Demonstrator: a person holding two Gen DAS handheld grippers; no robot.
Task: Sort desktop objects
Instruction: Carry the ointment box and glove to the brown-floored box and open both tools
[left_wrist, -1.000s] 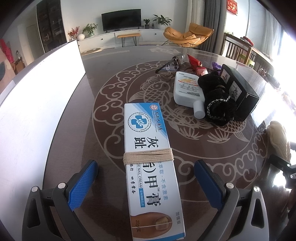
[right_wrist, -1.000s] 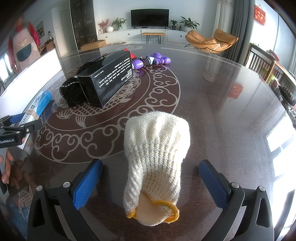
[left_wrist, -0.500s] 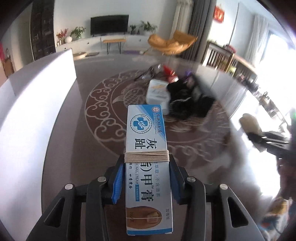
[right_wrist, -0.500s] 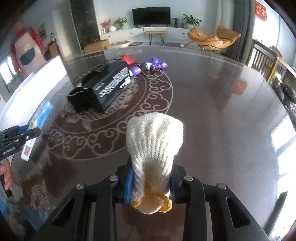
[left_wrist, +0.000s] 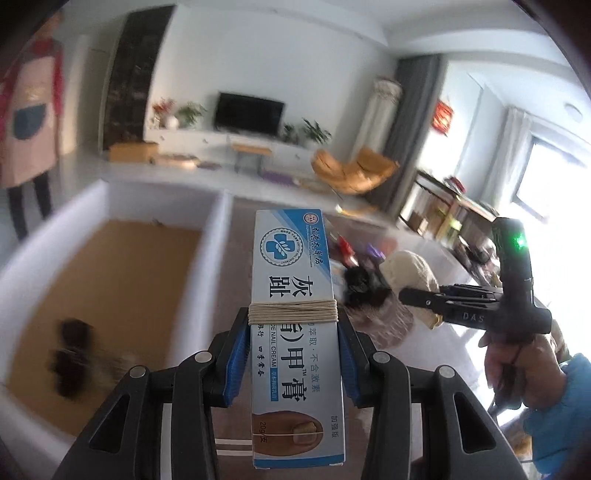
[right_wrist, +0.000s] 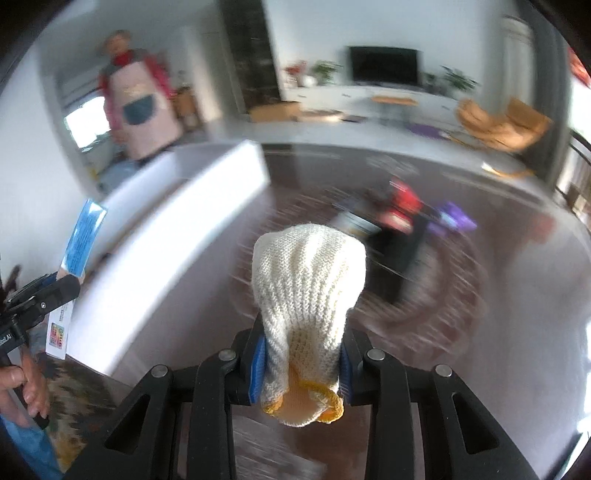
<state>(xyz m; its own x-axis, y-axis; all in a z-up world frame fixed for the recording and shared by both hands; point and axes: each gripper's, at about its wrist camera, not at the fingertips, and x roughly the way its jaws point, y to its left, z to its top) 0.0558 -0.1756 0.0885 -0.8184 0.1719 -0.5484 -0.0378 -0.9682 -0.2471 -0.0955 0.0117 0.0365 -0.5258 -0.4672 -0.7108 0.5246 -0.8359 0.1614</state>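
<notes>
My left gripper is shut on a blue and white nail cream box tied with beige string, held up in the air. The box also shows at the left edge of the right wrist view as the nail cream box, clamped in the left gripper. My right gripper is shut on a cream knitted glove with a yellow cuff, lifted above the dark table. In the left wrist view the right gripper holds the glove at the right.
A white bin with a brown floor lies at the left, dark blurred objects inside it. A black box, red and purple items lie on the table. A person in a pink apron stands beyond the bin.
Both grippers closed on their objects, the box and the glove, and lifted them off the table. Both have swung toward the white bin, whose inside now shows in the left view.
</notes>
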